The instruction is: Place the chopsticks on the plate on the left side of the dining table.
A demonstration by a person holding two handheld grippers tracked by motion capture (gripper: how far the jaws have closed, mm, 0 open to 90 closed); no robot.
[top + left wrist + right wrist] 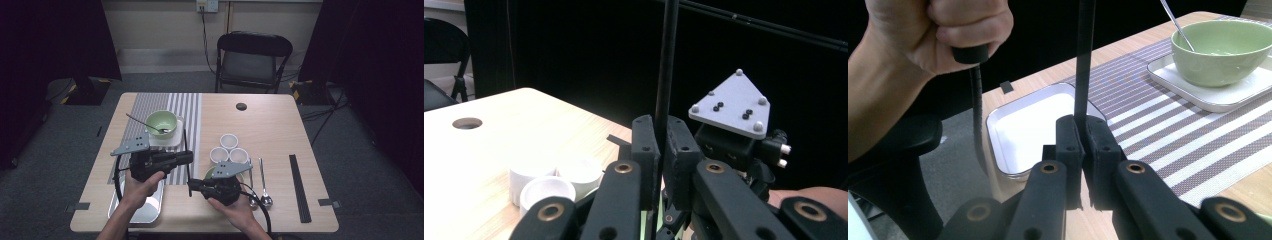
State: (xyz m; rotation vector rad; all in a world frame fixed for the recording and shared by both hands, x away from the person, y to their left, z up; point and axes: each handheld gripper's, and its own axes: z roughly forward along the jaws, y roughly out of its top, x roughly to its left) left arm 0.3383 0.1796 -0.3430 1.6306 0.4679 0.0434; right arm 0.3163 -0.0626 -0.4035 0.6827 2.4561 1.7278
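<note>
I am holding a thin black chopstick (185, 150) between both sets of fingers at once: the left gripper (189, 157) is clamping it near its middle, and the right gripper (192, 188) is pinching it at the lower end, so the stick is standing clear of the desk (260, 125), roughly upright in both gripper views. In the left gripper view the chopstick (664, 95) is rising straight out from between the closed fingers (645, 145), and in the right gripper view the chopstick (1084, 60) is doing the same from between that gripper's fingers (1069, 137), which are pressed together on it. I am judging it to be light, stiff and smooth, so it is likely to pivot or slide if only one pair is gripping; taking it well along the shaft, not at the tapered tip, looks safer. Beyond the left fingers three white cups (228, 149) are sitting; to the far side of the right fingers a steel tray (1033, 125), a striped mat (1168, 130) and a green bowl (1223, 50) with a spoon in it are lying.
</note>
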